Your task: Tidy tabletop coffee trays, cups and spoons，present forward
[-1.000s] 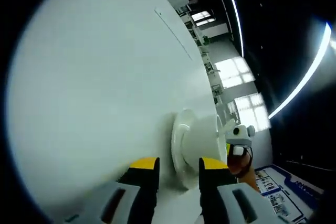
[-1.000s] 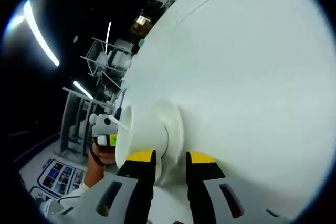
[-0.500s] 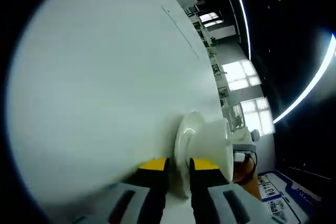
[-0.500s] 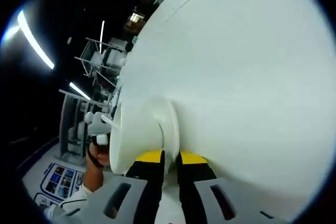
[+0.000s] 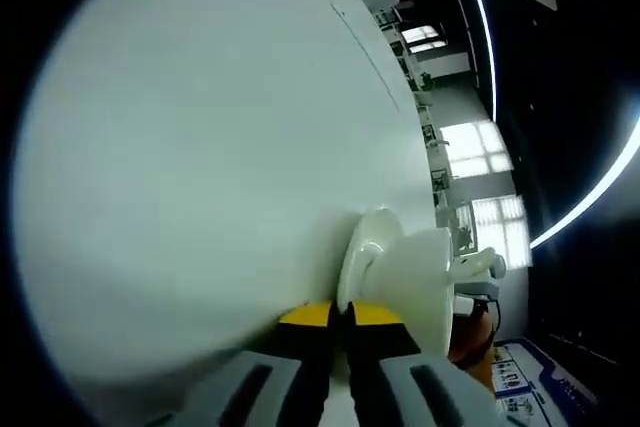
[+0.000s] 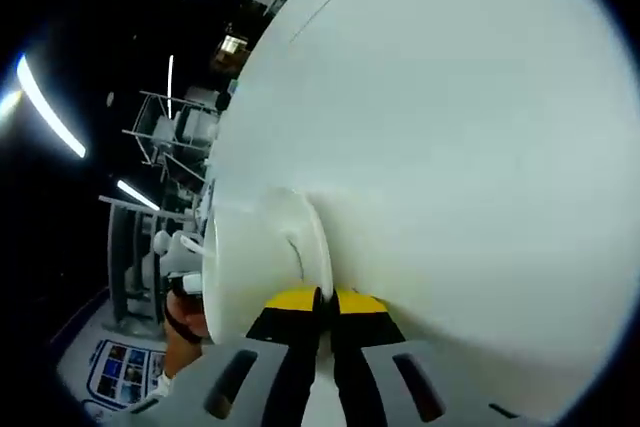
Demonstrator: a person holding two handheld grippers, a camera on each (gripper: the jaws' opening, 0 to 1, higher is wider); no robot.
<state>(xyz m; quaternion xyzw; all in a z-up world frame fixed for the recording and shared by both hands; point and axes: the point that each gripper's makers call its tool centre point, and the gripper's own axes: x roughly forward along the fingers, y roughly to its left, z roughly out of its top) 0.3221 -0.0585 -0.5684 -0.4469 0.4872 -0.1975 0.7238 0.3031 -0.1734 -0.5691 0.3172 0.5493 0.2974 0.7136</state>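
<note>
While the white tabletop [image 5: 190, 177] tilts steeply across the left gripper view, the left gripper [image 5: 338, 313] sits low in the middle with its yellow-tipped jaws pressed nearly together on the edge of the white saucer [image 5: 358, 252]. A white cup [image 5: 420, 277] rests on that saucer, just to the right of the jaws. Past the cup, further right, part of the other gripper and a person's hand [image 5: 468, 332] show by the tabletop's edge.

Seen from the right gripper view, a hand [image 6: 185, 332] shows at the far left, beside the cup [image 6: 245, 267]. This cup stands on the saucer [image 6: 312, 247], whose rim is pinched between the jaws of the right gripper [image 6: 320, 299], drawn almost closed. To the right of them the tabletop [image 6: 480, 147] spreads pale and bare.
</note>
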